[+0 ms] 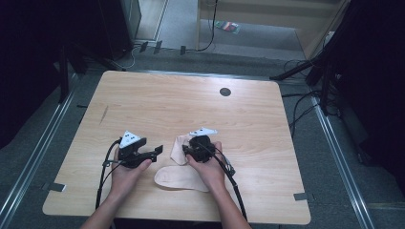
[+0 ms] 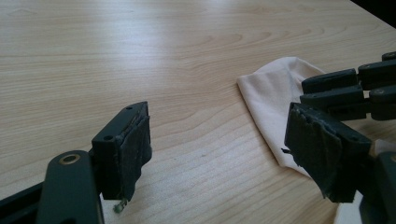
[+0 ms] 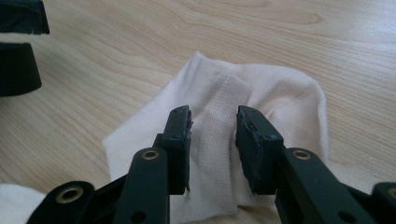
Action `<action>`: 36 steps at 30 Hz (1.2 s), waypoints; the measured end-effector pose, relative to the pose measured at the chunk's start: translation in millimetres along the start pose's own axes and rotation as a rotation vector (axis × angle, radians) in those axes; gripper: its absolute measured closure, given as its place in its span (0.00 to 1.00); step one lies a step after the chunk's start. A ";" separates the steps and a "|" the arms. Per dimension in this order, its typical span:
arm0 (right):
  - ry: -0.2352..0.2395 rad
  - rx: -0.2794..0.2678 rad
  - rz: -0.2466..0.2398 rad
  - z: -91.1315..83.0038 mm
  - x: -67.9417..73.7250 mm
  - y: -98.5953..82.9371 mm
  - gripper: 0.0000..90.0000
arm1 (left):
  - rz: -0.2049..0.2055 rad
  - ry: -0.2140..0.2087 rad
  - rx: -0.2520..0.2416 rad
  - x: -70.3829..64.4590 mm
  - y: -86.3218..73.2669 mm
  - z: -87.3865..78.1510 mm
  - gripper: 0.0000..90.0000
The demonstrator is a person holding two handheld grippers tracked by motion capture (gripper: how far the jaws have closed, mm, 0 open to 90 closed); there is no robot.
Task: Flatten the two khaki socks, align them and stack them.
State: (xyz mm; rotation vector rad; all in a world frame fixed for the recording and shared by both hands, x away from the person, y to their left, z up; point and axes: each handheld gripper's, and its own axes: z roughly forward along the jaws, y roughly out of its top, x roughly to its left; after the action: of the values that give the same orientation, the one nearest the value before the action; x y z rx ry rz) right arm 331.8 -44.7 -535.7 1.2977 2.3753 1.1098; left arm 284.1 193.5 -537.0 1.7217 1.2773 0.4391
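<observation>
While right gripper (image 3: 212,135) pinches a raised sock (image 3: 261,93) fold, half-closed; left gripper (image 2: 217,149) wide open, empty: risk — fold slipping free, sock dragging across counter (image 1: 191,100).

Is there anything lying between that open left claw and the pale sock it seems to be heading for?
Nothing visible does. Between the left gripper and the sock lies only bare table. The right gripper already sits on the sock, pinching a raised fold.
</observation>
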 end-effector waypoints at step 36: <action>0.095 -0.193 -0.030 -44.9 44.8 67.6 0.95 | 0.034 -0.083 0.047 -9.0 -2.3 8.5 0.28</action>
State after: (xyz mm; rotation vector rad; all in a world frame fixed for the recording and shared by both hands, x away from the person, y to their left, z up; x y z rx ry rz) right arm 325.3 -10.1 -450.0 1.1651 2.2773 1.3816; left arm 285.3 181.7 -541.3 1.7849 1.2093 0.3562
